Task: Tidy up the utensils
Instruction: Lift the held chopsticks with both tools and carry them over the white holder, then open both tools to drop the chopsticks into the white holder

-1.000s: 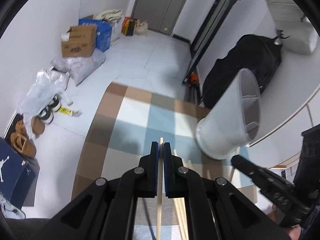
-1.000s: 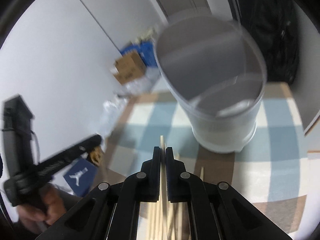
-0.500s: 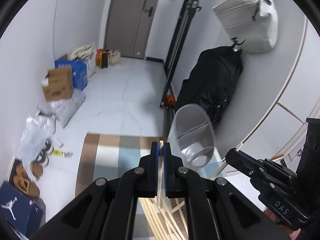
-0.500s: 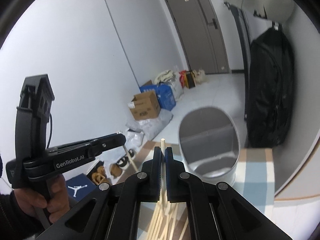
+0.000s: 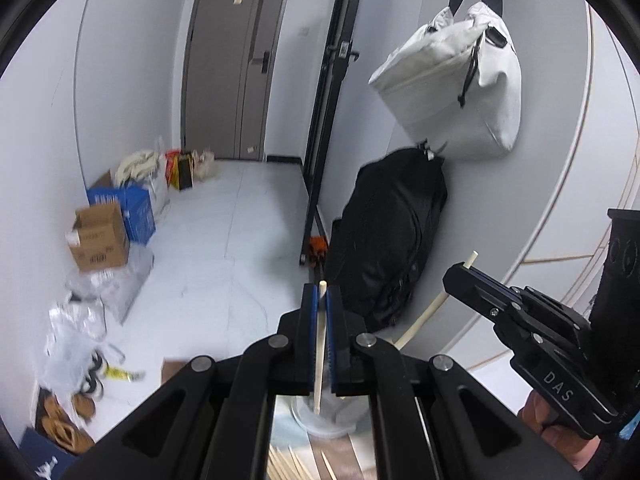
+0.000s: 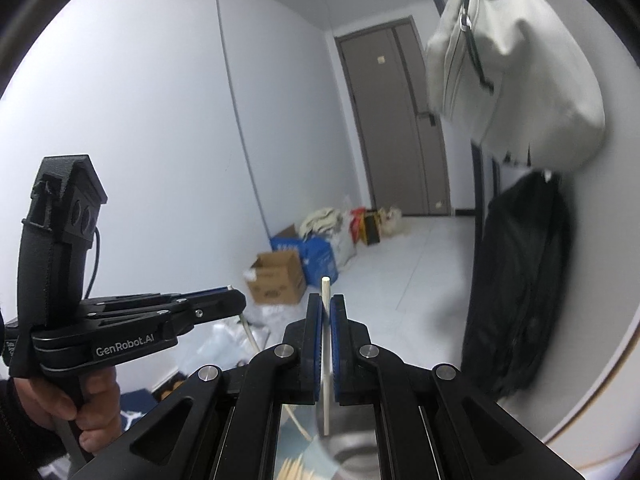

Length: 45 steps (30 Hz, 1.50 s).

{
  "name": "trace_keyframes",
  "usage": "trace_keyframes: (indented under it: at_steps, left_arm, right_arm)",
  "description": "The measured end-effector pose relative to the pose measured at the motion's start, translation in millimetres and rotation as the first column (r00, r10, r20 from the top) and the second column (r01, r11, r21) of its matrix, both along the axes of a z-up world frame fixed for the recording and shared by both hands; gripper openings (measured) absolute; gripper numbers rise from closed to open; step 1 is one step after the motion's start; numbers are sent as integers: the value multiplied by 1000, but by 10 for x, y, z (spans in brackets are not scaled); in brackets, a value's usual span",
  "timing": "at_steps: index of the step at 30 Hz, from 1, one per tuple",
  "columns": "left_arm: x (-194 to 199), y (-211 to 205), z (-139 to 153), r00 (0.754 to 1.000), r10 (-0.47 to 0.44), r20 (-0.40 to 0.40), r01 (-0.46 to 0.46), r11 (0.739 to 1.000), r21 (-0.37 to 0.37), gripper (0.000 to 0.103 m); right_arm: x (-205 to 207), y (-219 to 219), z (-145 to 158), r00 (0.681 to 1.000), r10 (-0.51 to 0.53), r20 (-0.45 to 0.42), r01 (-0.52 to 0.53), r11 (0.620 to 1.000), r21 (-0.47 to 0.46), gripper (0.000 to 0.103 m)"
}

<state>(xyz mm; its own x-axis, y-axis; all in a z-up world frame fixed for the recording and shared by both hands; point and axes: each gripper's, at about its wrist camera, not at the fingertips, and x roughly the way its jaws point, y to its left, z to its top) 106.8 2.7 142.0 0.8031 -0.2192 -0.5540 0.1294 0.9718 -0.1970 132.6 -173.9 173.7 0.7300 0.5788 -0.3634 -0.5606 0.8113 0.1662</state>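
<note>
My left gripper (image 5: 321, 300) is shut on a pale wooden chopstick (image 5: 319, 352) that hangs down toward a clear plastic cup (image 5: 324, 420) below it. My right gripper (image 6: 326, 308) is shut on another wooden chopstick (image 6: 326, 360), whose lower end hangs over the same cup (image 6: 352, 452). Each gripper shows in the other's view: the right one (image 5: 460, 276) at right, the left one (image 6: 236, 300) at left. Several loose chopsticks (image 5: 288, 466) lie on the checked mat near the cup; they also show in the right wrist view (image 6: 294, 468).
A black backpack (image 5: 384, 252) leans on the right wall under a hanging white bag (image 5: 452, 92). Cardboard and blue boxes (image 5: 112, 224), plastic bags and shoes (image 5: 80, 400) line the left wall. A grey door (image 5: 232, 64) closes the far end.
Both grippers have risen and tilted up with their chopsticks. The cup, large and close one second ago, has dropped to the bottom edge of both views.
</note>
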Motion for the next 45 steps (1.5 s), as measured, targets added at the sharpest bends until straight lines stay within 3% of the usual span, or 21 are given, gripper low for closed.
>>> trace_keyframes:
  at_steps: [6,14,21,29,34,39,45]
  left_arm:
    - [339,-27,-68,1000,-3,-8,3,1000,17,0]
    - [571,-20,-385,999,-5,-41,6,1000,18,0]
    - [644,-116,-475,996,-46,-78,46,999,4,0]
    - [724,-152,-526,971,-187,-147,183,982,-38,1]
    - [687,-81,-575,969,-169,-179,163,986,-45,18]
    - [575,22,-587,978,-115,-176,114,993,-14,19]
    - [344,67,-560,990,-19,-140,27,998,58,20]
  right_arm:
    - [260,19,113,999,-20,38,21,1000,-11,3]
    - [523,36,-144,999,-33,11,33,999,-36,3]
    - [666,54,-397,999,-20,-36,18,999,-50,3]
    - [725,82,-566,993,49,-109,-53,998,-33,6]
    - [663,1,-592,990,41,-133,-44,999,-19,9]
    - [519,-171,-610,989,-1,-150,2,1000,2,36]
    - [287,-296,-568,988,-25,-154,28,999,20,57]
